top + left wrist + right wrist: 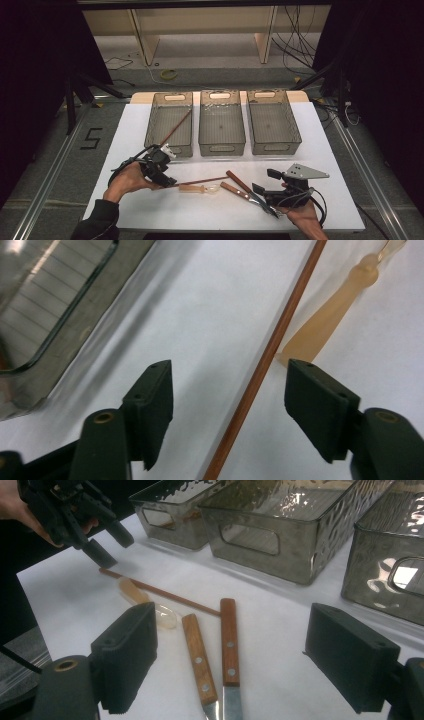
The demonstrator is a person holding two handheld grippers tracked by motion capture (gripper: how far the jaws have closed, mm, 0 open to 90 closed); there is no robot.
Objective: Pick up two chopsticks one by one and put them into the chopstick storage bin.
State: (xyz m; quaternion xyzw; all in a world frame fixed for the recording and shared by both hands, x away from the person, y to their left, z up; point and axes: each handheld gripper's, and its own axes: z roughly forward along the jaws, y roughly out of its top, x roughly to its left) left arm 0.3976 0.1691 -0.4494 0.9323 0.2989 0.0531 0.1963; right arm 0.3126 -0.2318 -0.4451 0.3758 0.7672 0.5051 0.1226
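- Two grippers sit low in the high view.
- The left gripper (167, 181), lower left, is spread open astride a brown chopstick (265, 365) lying on the white table (310, 150), pads clear of it.
- The right gripper (265, 182), lower right, gapes empty above two wooden-handled knives (220, 645).

Chopstick (260, 370) ends cut off; knife blades (225, 705) cut off at bottom edge.
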